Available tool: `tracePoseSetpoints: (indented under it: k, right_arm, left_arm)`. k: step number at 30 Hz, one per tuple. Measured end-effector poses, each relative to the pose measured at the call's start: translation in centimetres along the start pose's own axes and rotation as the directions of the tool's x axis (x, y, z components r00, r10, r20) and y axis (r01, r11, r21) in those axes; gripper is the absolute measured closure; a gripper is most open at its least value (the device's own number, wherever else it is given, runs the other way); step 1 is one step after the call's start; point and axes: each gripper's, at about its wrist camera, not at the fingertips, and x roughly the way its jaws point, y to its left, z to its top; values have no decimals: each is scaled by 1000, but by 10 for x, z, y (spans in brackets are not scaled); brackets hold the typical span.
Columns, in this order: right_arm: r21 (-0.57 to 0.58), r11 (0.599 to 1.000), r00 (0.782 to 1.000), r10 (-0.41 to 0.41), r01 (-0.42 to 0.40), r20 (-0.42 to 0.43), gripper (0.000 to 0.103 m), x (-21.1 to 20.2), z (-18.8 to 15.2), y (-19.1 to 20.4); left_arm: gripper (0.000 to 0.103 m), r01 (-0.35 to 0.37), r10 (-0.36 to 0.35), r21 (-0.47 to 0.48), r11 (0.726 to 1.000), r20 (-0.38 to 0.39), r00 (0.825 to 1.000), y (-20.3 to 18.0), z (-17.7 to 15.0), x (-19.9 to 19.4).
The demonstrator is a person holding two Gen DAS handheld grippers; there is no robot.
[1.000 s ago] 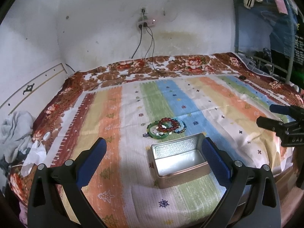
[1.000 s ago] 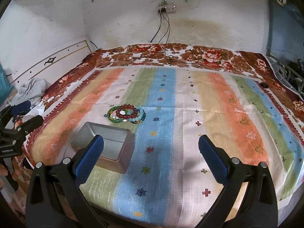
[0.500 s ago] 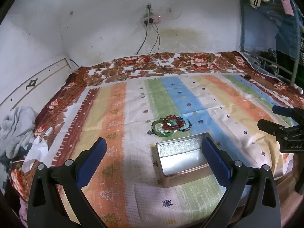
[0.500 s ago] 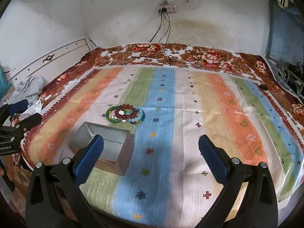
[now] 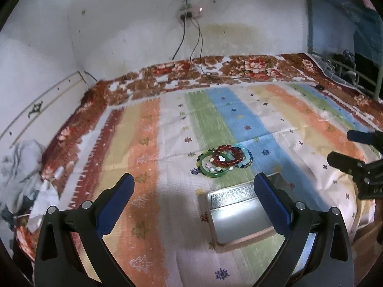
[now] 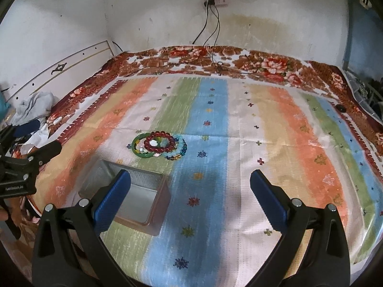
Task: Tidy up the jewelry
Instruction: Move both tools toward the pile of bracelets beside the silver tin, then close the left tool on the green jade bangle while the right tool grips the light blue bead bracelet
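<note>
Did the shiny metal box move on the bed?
No. The metal box sits just in front of the bracelets on the same green and white stripes as before; only the cameras shifted.

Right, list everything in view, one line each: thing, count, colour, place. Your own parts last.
open rectangular metal tin: one, silver, empty, on the bedspread's near edge.
pile of bracelets: one heap, green bangle, red beads, pale blue and dark blue beads, just beyond the tin.
striped woven bedspread: one, multicoloured, covering the bed.
floral blanket: one, brown and red, along the far edge.
wall socket with cables: one, white, on the far wall.
crumpled cloth: one, grey, far left.
left claw: one, black with blue pads, open.
right claw: one, same colours, open.
</note>
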Motion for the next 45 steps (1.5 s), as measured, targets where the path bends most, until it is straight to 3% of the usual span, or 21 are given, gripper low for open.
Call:
tracePoseSetpoints:
  k: [22, 29, 37, 45]
  right_arm:
    - [-16, 999, 993, 41, -43, -114, 5, 82, 35, -3]
    - [-26, 997, 978, 66, -73, -199, 5, 127, 41, -4]
    - [-18, 996, 958, 83, -91, -275, 5, 178, 44, -4]
    - [56, 989, 931, 150, -139, -334, 5, 205, 47, -9]
  left_arm:
    - [6, 50, -43, 44, 998, -155, 987, -1, 26, 106]
    - [6, 106, -95, 30, 994, -258, 962, 7, 26, 154]
    - [6, 114, -103, 15, 993, -323, 941, 16, 25, 183]
    - [25, 151, -150, -29, 988, -401, 904, 23, 19, 209]
